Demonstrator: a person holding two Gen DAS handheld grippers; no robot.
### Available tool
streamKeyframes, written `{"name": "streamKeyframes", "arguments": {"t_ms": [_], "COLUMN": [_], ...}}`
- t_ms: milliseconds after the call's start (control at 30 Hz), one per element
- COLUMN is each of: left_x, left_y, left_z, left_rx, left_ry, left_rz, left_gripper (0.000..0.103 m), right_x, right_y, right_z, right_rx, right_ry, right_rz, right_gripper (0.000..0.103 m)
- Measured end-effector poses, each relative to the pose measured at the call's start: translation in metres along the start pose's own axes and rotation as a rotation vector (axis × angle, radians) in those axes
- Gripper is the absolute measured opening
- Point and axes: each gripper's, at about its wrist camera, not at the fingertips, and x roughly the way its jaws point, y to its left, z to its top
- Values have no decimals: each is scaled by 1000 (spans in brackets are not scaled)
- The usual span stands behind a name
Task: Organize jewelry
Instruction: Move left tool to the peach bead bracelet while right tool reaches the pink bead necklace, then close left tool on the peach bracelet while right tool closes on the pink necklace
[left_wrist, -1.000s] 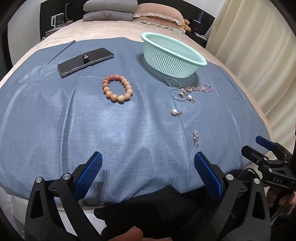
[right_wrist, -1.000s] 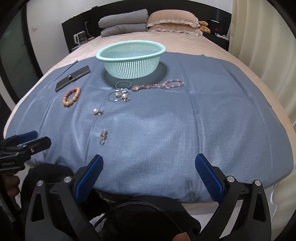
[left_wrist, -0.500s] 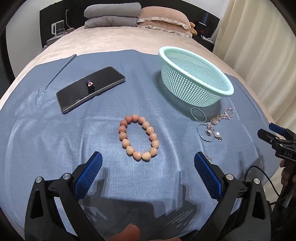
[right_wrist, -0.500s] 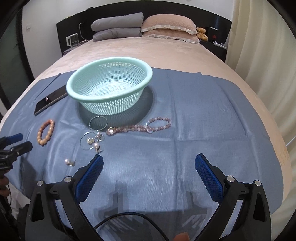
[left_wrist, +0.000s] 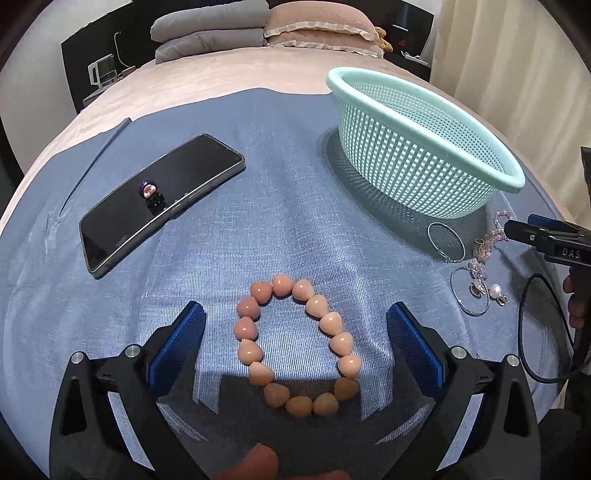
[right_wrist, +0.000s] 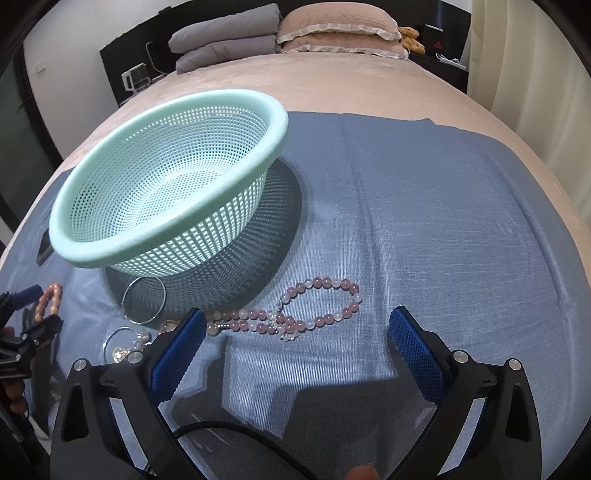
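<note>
While the left gripper (left_wrist: 295, 338) straddles the bracelet (left_wrist: 297, 350) — jaws wide (nothing held) — the right gripper (right_wrist: 297, 341) gapes near the necklace (right_wrist: 295, 310).

1. A peach bead bracelet (left_wrist: 297, 345) is lying flat in a closed ring on the blue cloth.
2. A pink bead necklace (right_wrist: 295, 314) is trailing across the cloth in a loose loop, near the basket.
3. A mint mesh basket (right_wrist: 280, 122) is standing upright and holding nothing.
4. Thin silver hoops (left_wrist: 445, 242) and pearl pieces (left_wrist: 495, 291) are lying just beside the basket.
</note>
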Motion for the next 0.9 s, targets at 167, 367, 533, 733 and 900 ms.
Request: {"name": "streamKeyframes", "arguments": {"t_ms": [167, 367, 533, 733, 900], "left_x": [6, 7, 7, 0, -7], "left_y": [-4, -5, -6, -8, -21], "left_z": [-7, -9, -14, -18, -18], "left_rx": [41, 46, 31, 29, 60], "left_ry": [-44, -50, -54, -62, -50], "left_rz": [28, 32, 31, 20, -30], "left_gripper": [98, 98, 97, 79, 47], "right_x": [20, 22, 22, 13, 11], "right_y": [-2, -5, -3, -14, -23], "right_z": [-10, -15, -20, -29, -32], "right_rx": [-1, 21, 12, 56, 70], "right_ry": [-25, -52, -62, -110, -120], "right_rz": [-11, 2, -7, -13, 38], "right_gripper": [97, 97, 95, 43, 13]}}
